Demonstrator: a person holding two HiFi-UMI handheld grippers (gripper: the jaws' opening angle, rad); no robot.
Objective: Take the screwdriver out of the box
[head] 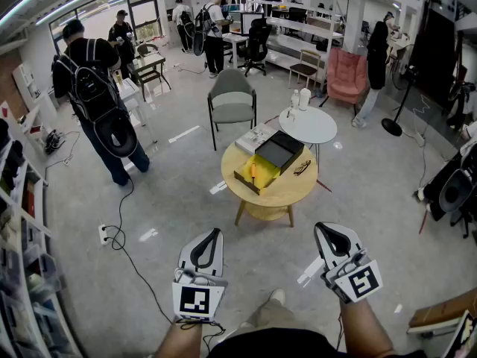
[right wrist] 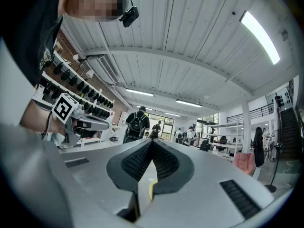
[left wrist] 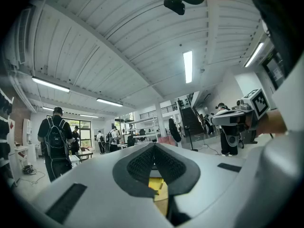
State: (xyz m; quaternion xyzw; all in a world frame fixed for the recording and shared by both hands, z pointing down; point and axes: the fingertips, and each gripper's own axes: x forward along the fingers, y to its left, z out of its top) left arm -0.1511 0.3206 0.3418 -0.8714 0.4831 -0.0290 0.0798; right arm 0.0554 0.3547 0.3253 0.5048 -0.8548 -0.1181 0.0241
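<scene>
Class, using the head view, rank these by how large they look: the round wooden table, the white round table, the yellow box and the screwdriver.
1. round wooden table
2. white round table, though it stands farther off, so its true size is unsure
3. yellow box
4. screwdriver, clearly the smallest

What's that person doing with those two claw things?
A person is holding a claw in each hand. The left claw and the right claw are both shut and hold nothing. They point toward a round wooden table some way ahead. On the table sits an open yellow box, and the orange bit inside looks like the screwdriver. Neither claw has reached the box yet, so the screwdriver is still inside it.
</scene>
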